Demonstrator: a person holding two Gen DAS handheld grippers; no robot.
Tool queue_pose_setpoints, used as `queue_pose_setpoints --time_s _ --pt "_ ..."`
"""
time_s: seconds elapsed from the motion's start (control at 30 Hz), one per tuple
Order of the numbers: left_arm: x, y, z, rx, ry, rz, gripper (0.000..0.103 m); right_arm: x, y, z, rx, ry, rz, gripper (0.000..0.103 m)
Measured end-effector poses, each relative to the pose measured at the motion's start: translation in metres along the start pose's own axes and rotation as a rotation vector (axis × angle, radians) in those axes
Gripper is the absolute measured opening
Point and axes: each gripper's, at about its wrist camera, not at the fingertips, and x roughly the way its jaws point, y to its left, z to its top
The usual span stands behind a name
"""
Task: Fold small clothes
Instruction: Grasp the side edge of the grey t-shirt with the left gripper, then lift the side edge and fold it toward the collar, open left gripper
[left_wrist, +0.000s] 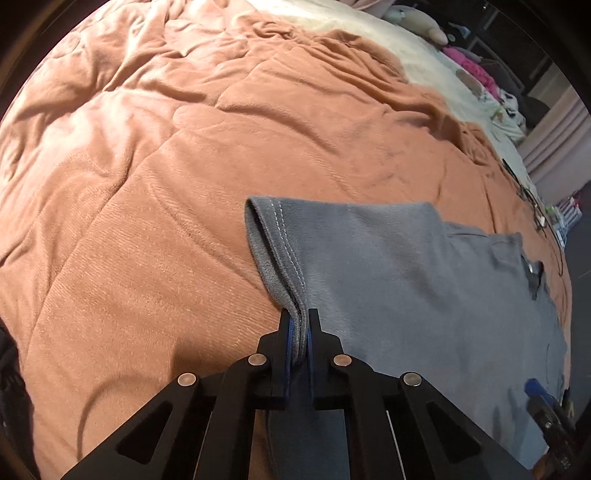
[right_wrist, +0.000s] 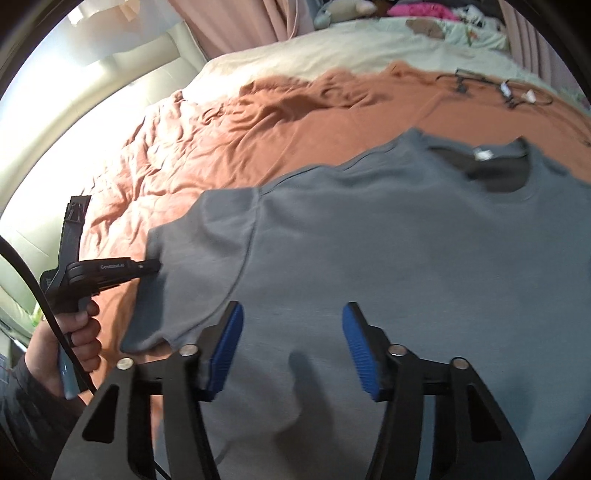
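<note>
A grey T-shirt (right_wrist: 369, 240) lies flat on an orange-brown blanket (right_wrist: 258, 122), collar (right_wrist: 495, 173) at the far side. My left gripper (left_wrist: 300, 321) is shut on the hem of the shirt's left sleeve (left_wrist: 280, 251); the same gripper (right_wrist: 147, 266) shows in the right wrist view, held by a hand at the sleeve edge (right_wrist: 155, 258). My right gripper (right_wrist: 291, 332) hovers open over the lower body of the shirt, with nothing between its blue pads (right_wrist: 229, 347).
The rumpled blanket (left_wrist: 166, 166) covers most of the bed. A cream sheet (right_wrist: 332, 48) lies beyond it, with cables (right_wrist: 491, 86) near the far right edge. Pink curtains (right_wrist: 240, 22), soft toys and pink items sit past the bed.
</note>
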Motion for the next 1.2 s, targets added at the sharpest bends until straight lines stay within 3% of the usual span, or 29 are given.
queue_pose_setpoints --time_s 0.33,0.43,0.6,0.77,0.87,0.9,0.93,1.0,1.03,1.2 --pt "-0.053 -0.013 0.011 -0.019 -0.047 -0.138 0.005 0.059 0.007 0.011 0.057 0.12 0.116 0.009" --pt "-0.069 -0.025 0.01 -0.025 -0.054 -0.169 0.005 0.077 0.008 0.011 0.085 0.174 0.149 0.007" --pt "-0.08 -0.05 0.012 0.001 -0.052 -0.196 0.005 0.097 0.007 0.016 0.082 0.188 0.154 0.007" --pt "-0.093 -0.076 0.014 0.016 -0.058 -0.225 0.005 0.086 0.002 0.027 0.11 0.231 0.146 0.007" --pt "-0.097 -0.097 0.014 0.033 -0.051 -0.24 0.005 0.062 -0.005 0.03 0.108 0.176 0.158 0.01" --pt "-0.097 -0.103 0.014 0.039 -0.049 -0.247 0.005 0.055 -0.01 0.03 0.123 0.174 0.164 0.018" --pt "-0.097 -0.108 0.013 0.044 -0.046 -0.253 0.005 0.05 -0.014 0.03 0.137 0.176 0.16 0.036" --pt "-0.095 -0.12 0.011 0.057 -0.036 -0.261 0.005 0.035 -0.023 0.029 0.149 0.14 0.153 0.059" --pt "-0.093 -0.127 0.009 0.066 -0.029 -0.263 0.005 0.025 -0.025 0.028 0.15 0.121 0.15 0.065" --pt "-0.089 -0.156 0.007 0.099 -0.009 -0.28 0.005 -0.002 -0.045 0.021 0.137 0.078 0.084 0.066"
